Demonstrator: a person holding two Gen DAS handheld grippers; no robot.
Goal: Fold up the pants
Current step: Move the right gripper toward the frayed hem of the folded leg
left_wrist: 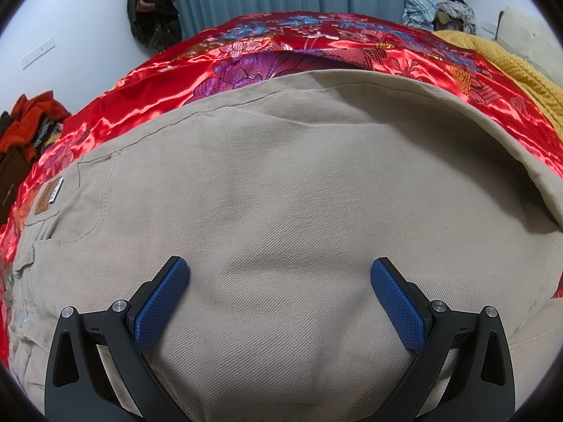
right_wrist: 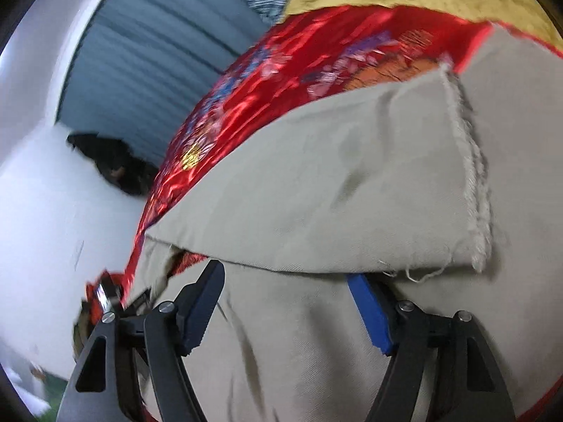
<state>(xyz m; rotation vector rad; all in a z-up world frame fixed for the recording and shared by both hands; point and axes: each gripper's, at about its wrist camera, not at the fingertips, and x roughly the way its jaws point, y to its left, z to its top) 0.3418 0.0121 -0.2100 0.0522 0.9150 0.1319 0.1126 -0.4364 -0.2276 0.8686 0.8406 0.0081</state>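
Pants (left_wrist: pixel 281 183) bear an unreadable leather patch (left_wrist: pixel 45 198); left gripper (left_wrist: pixel 279 269) and right gripper (right_wrist: pixel 286 274) gape apart.

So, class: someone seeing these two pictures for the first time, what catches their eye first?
Beige pants fill the middle of both views, spread over a shiny red flowered bedcover. The frayed leg hem lies folded over, right of centre. Both grippers, left and right, hang open above the cloth.

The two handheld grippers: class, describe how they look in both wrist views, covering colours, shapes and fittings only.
The left gripper has two matte black angular fingers with triangular cut-outs, round silver pivot bolts, and blue pads with a fine diamond-knurled texture. The right gripper is the same build: black linkage arms, silver bolts, blue pads. No cables, printed markings, sleeves or hands show.
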